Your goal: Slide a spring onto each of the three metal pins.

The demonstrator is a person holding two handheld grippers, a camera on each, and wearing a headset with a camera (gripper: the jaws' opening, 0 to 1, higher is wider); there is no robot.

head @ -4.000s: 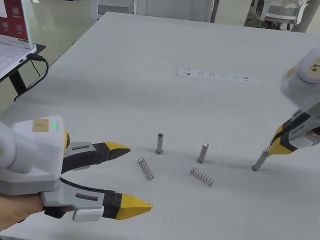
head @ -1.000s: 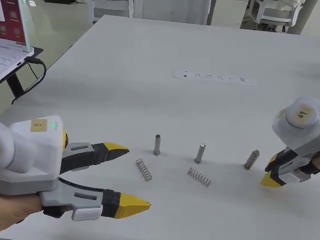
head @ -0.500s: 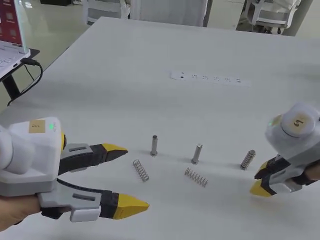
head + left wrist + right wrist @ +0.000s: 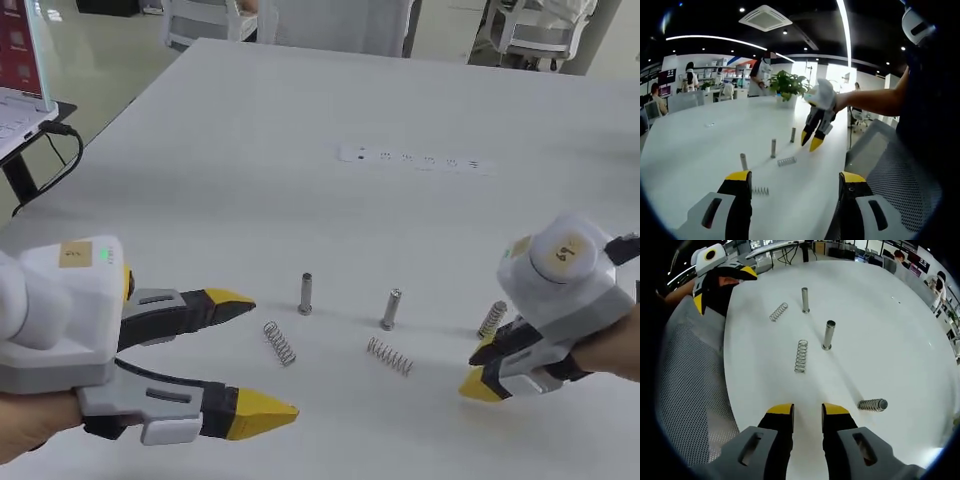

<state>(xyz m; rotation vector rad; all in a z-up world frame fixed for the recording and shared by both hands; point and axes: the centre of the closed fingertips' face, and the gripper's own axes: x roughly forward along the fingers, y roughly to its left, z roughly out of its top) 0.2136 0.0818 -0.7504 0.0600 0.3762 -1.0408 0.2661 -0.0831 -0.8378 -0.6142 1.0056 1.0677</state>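
Head view had the left gripper (image 4: 272,353) spread wide, empty, near the table's (image 4: 300,130) front edge. Left spring (image 4: 280,343) and middle spring (image 4: 389,356) lay loose before the bare left pin (image 4: 305,293) and middle pin (image 4: 390,309); the right pin (image 4: 883,403) already wore one. Right gripper (image 4: 807,409) stood slightly parted, empty. Springs looked light, rolly, squashy: pinch gently mid-coil.

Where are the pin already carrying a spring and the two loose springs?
Pin carrying a spring (image 4: 872,404): right gripper view, middle of its coils.
Loose spring nearer that pin (image 4: 801,356): right gripper view, mid-length.
Farther loose spring (image 4: 279,343): head view, mid-length.
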